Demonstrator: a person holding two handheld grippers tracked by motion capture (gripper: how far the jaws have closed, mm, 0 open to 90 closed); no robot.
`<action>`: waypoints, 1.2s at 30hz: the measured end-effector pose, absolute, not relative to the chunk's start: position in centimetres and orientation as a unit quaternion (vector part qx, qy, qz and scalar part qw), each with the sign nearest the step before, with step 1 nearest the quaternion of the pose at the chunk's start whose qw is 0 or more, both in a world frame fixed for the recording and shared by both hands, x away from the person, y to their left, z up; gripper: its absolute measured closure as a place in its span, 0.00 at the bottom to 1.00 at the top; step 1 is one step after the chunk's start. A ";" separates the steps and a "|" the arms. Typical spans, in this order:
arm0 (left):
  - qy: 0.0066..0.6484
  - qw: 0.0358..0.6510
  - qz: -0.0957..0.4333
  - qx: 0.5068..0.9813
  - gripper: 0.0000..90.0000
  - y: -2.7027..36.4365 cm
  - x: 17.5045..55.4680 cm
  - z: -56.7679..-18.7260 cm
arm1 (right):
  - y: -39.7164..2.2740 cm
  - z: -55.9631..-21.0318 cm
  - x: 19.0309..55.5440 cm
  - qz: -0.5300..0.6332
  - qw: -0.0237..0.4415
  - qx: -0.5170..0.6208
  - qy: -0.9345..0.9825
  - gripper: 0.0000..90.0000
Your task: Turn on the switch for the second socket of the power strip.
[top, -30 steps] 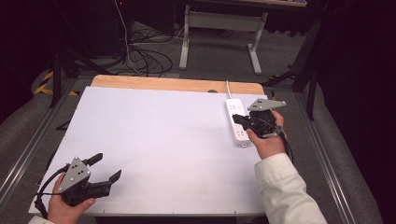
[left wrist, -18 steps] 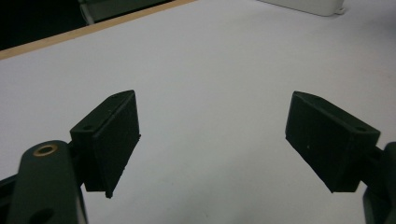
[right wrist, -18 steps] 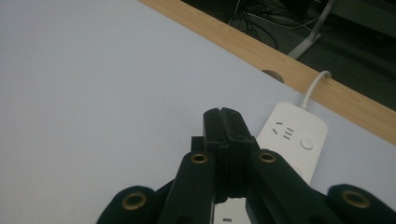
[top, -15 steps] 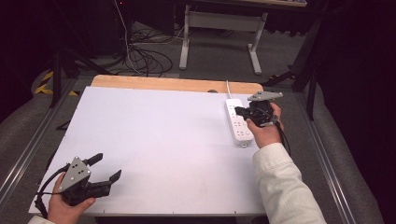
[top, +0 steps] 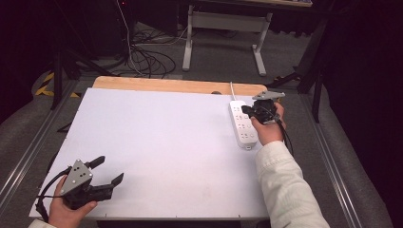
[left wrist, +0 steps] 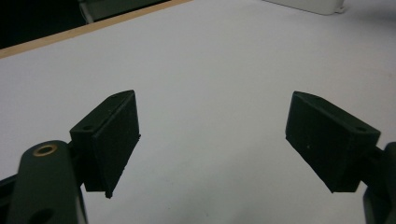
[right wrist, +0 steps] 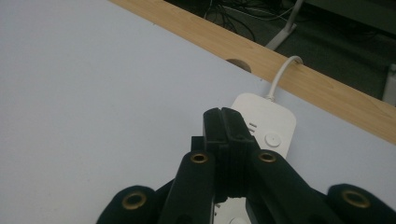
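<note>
A white power strip (top: 243,123) lies at the table's right side, its cord running off the far edge. My right gripper (top: 247,110) hovers over the strip's far half with its jaws shut and nothing between them. In the right gripper view the pressed-together jaws (right wrist: 225,122) point at the strip's (right wrist: 268,122) end, close to its round button (right wrist: 272,138) and white cord (right wrist: 281,72). My left gripper (top: 107,170) rests at the near left corner of the table, jaws wide open and empty. Its pads (left wrist: 116,135) frame bare white surface in the left gripper view.
The white tabletop (top: 157,142) has a wooden strip (top: 176,86) along its far edge with a cable hole. Metal rails run along both sides. Beyond the table stand a desk frame (top: 223,33) and loose cables (top: 142,57) on the floor.
My right gripper has moved away from me and slightly down, along the power strip toward its far end. The left gripper has stayed in place.
</note>
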State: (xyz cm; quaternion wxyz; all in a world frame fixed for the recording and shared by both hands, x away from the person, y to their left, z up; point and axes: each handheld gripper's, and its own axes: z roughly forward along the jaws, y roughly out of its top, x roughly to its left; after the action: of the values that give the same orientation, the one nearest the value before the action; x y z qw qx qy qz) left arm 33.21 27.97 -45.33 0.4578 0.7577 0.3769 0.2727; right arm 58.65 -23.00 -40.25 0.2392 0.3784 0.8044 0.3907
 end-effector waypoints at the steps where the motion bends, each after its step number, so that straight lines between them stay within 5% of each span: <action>1: 0.377 0.458 0.273 0.758 0.20 28.0 33.2 -45.3 | -23.1 -40.5 59.0 0.391 0.238 0.384 0.802 1.00; 36: 0.377 0.455 0.272 0.760 0.20 28.1 33.3 -45.4 | -24.3 -44.4 62.1 0.343 0.225 0.439 0.799 1.00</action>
State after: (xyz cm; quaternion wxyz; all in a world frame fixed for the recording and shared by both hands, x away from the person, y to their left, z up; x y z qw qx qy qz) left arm 33.34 28.06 -45.44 0.4548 0.7595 0.3775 0.2715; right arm 62.10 -24.29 -44.45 0.2248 0.4394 0.7993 0.3427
